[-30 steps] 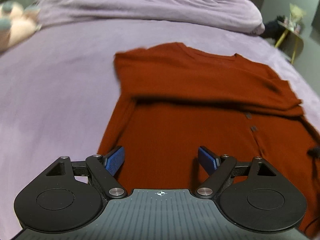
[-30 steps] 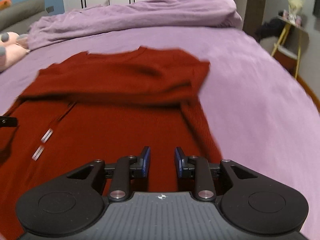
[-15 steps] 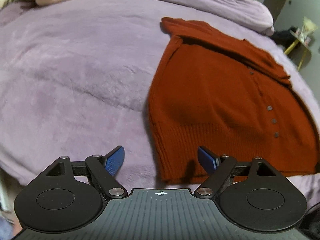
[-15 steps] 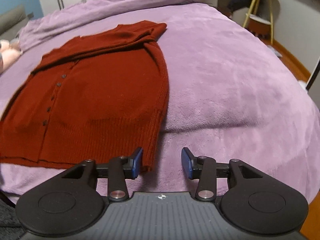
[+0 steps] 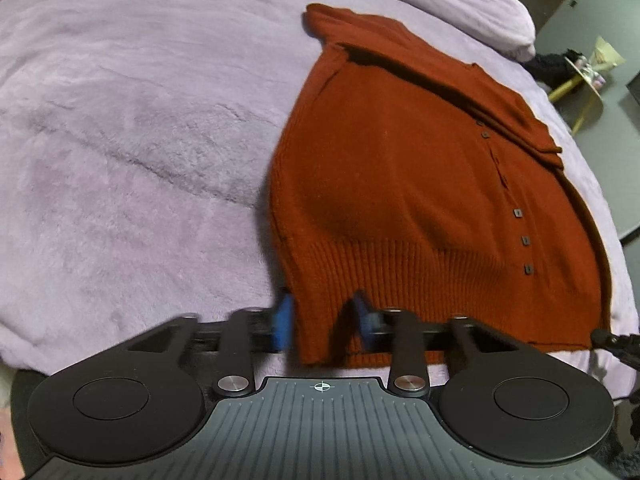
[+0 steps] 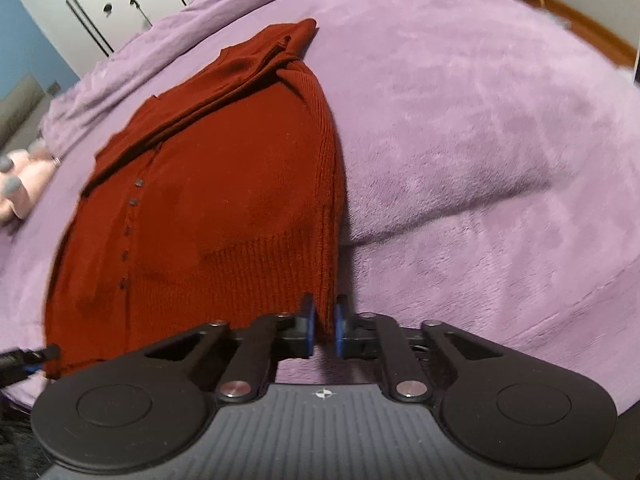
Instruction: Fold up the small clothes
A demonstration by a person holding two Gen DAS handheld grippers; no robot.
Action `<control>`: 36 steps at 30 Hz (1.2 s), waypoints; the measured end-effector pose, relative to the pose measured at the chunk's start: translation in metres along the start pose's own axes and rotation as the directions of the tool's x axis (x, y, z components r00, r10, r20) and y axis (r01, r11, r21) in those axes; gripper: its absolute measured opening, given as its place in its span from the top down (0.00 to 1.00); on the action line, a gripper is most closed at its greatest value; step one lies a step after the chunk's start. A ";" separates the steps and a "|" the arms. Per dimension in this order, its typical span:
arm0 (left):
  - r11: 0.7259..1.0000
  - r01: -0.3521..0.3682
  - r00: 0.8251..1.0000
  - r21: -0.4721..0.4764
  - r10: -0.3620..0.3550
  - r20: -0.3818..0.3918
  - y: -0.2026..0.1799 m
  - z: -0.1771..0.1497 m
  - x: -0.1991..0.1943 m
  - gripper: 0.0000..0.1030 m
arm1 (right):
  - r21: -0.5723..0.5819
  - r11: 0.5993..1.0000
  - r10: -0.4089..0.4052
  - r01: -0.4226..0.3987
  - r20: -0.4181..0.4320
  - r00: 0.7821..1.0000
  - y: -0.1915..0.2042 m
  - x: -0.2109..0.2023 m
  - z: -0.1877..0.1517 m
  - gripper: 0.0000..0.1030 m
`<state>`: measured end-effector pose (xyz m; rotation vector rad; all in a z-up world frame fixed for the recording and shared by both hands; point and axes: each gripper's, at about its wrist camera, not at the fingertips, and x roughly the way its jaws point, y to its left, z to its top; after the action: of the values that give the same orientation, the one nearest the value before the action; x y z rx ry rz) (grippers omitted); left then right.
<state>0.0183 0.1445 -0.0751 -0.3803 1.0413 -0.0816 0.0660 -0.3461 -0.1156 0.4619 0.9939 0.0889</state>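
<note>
- Two grippers have just been closing, each on a near hem corner of the red cardigan (image 5: 400,184): the left gripper (image 5: 324,322) has its blue fingers (image 5: 282,320) around the left corner, blurred but apparently pinching it.
- The right gripper (image 6: 323,330) clamps the right corner edge between its fingers (image 6: 308,330).
- The cardigan lies flat on the purple bed (image 5: 120,140), sleeves folded across the far end.
- Risk: each bite takes only the edge, so a corner may slip on lifting.
- Uneven pulling could skew the fold or drag the sleeves loose.
</note>
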 end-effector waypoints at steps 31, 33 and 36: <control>0.996 0.042 0.979 0.077 -0.056 0.194 -0.008 0.143 0.045 0.56 | -0.423 0.904 0.003 0.067 0.161 0.987 0.051 0.060 0.133 0.69; 0.994 0.038 0.984 0.101 -0.055 0.167 -0.009 0.142 0.052 0.53 | -0.420 0.905 -0.005 0.060 0.130 0.991 0.048 0.066 0.134 0.69; 0.993 0.027 0.986 0.117 -0.045 0.158 -0.010 0.145 0.060 0.52 | -0.406 0.913 0.007 0.038 0.109 0.994 0.045 0.075 0.137 0.69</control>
<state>0.1739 0.1590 -0.0568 -0.2960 0.8661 -0.1405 0.2266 -0.3305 -0.0931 0.0735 0.8428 0.2501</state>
